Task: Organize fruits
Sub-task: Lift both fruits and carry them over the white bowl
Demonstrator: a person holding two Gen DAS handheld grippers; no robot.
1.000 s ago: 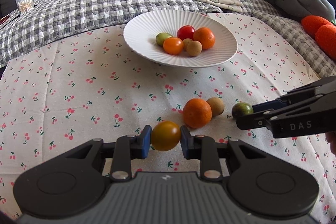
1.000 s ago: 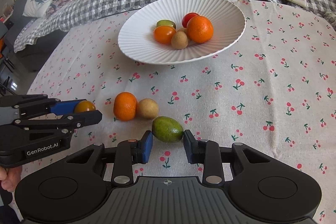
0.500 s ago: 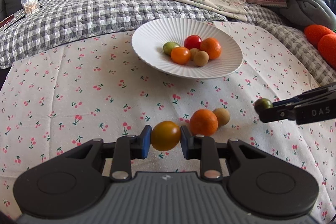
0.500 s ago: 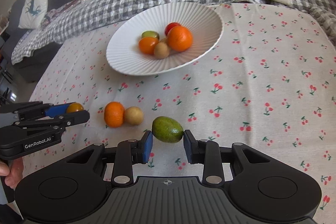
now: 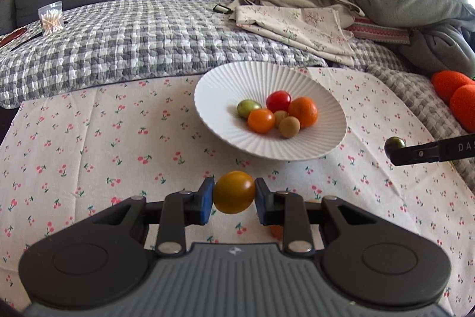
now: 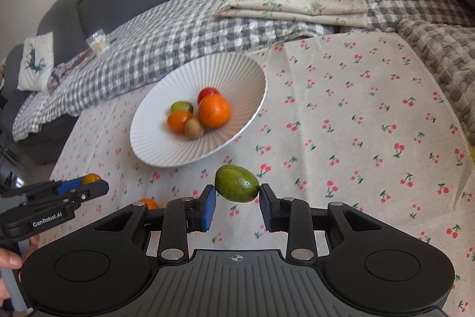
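My left gripper (image 5: 234,195) is shut on a yellow-orange tomato (image 5: 234,192) and holds it above the cherry-print cloth, short of the white ribbed plate (image 5: 219,85). My right gripper (image 6: 236,196) is shut on a green oval fruit (image 6: 236,182), also in the air; it shows at the right in the left wrist view (image 5: 394,143). The plate (image 6: 154,138) holds several fruits: an orange (image 5: 303,111), a red tomato (image 5: 278,100), an orange tomato (image 5: 261,121), a green one and brown ones. An orange (image 6: 147,202) lies on the cloth, mostly hidden.
A grey checked quilt (image 5: 133,40) and a grey sofa lie behind the plate. Folded cloths and clothes (image 5: 299,20) are piled at the back right. Orange plush things (image 5: 454,91) sit at the right edge. A bag of cotton swabs (image 5: 51,18) is at the far left.
Both grippers have risen off the cloth with their fruits and moved toward the plate. The orange and brown fruit on the cloth have slipped below the gripper bodies.
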